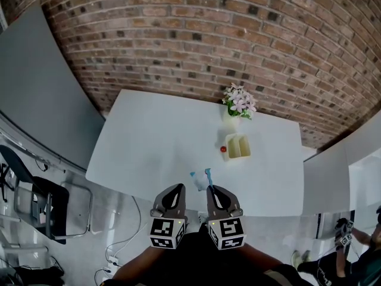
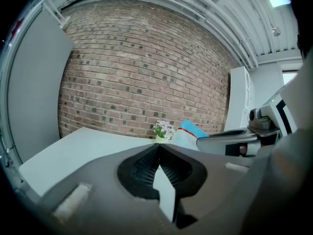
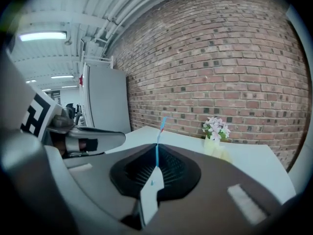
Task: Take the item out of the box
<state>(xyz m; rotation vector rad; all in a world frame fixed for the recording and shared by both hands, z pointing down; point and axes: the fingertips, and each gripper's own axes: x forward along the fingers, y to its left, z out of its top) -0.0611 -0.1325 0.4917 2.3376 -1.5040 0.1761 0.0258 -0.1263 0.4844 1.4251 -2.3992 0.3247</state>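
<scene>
Packet stands pinched edge-on between right tongs; box well apart.

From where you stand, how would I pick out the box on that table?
Find the white table in front of the brick wall, then the flowers at its far edge. The box sits just on the near side of them: pale yellow, low and open-topped, with a small red thing at its left edge.
</scene>
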